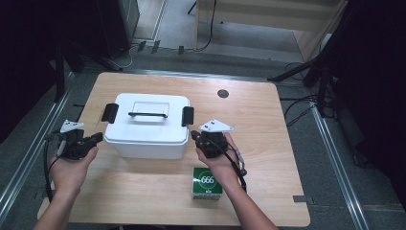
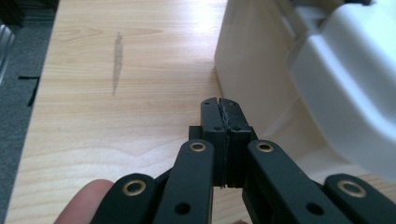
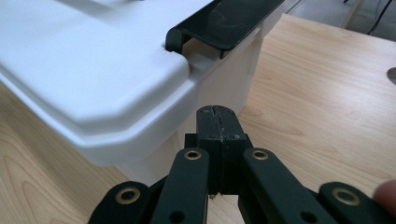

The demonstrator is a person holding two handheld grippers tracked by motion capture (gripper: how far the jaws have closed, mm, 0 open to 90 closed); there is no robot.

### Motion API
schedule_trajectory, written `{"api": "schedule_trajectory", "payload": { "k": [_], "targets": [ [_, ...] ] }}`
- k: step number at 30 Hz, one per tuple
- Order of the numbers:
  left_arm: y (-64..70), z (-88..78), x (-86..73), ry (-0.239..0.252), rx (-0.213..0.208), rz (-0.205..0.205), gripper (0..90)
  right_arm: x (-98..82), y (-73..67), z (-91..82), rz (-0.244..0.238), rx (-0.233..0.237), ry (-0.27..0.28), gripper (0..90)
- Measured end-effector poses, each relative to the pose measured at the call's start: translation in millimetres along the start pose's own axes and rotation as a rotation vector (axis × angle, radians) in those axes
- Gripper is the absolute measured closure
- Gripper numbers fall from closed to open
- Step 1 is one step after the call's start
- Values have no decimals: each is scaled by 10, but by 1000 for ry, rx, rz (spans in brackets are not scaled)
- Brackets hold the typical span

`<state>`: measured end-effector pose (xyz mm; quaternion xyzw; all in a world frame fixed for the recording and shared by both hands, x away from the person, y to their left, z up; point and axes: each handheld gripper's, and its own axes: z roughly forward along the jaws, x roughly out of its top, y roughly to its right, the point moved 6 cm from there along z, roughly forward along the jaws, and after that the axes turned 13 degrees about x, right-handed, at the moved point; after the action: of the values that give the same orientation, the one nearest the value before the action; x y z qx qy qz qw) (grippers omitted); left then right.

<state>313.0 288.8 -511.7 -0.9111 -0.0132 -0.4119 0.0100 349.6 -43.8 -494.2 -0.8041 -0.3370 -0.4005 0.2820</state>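
A white box [image 1: 147,125] sits left of the desk's centre, long axis running side to side, between the left gripper [image 1: 97,138] and right gripper [image 1: 195,136], each near a black end latch, both closed and empty.

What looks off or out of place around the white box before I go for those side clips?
Nothing much stands out. The white box sits square on the table, lid on, both black clips seated. The green carton lies flat near the front edge, partly under the right hand. Only oddity: a grey smear on the wood left of the box.
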Motion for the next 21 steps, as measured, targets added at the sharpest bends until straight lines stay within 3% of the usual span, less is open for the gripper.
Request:
{"api": "schedule_trajectory", "payload": {
  "k": [5,6,11,13,21],
  "targets": [
    [132,-2,29,6,-22,35,900,0,-4,73,3,6,-23,900],
    [153,5,29,5,-12,42,900,1,-3,77,5,10,-27,900],
    [195,25,31,-2,-31,40,900,-6,11,85,-9,16,-59,900],
    [270,36,52,-1,-28,57,900,-34,28,92,-22,7,-81,900],
    [465,60,77,0,-45,78,900,-104,158,2,-1,-9,-62,900]
  ]
}}
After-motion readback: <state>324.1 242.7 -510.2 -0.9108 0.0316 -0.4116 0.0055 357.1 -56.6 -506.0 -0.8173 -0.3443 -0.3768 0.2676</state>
